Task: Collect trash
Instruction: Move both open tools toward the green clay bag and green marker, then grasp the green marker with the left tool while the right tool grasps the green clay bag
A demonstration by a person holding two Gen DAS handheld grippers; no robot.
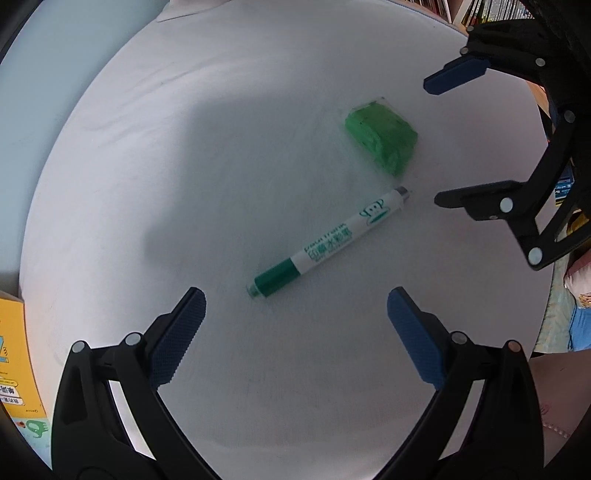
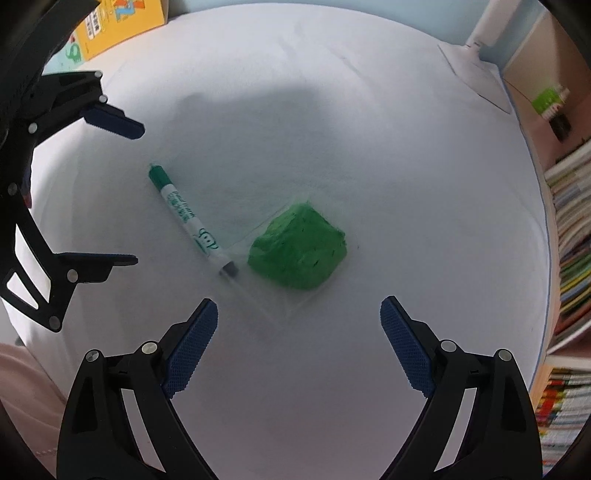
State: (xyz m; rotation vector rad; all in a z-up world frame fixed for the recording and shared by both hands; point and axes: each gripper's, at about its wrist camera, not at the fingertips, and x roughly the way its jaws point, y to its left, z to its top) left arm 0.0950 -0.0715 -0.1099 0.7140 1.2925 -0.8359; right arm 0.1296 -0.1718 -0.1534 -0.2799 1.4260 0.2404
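While both claws gape empty over marker [image 1: 327, 242] and green lump [image 2: 298, 250], bookshelves [image 2: 569, 236] only in right view.

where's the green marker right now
The green marker lies flat on the white table, mid-frame in the left wrist view just ahead of the open left gripper, its grey end beside the green bagged lump.

On the white worktop [image 1: 147, 184] lie two loose things: one green marker pen [image 1: 327, 242] and one green lump wrapped in clear plastic [image 1: 382, 142]. There are two claws, the left claw [image 1: 295, 302] and the right claw [image 2: 299, 314], each with two blue-padded fingers spread apart. One yellow book [image 2: 122, 22] sits at the worktop's edge, and past it stand rows of books [image 2: 570, 240] too many to count.
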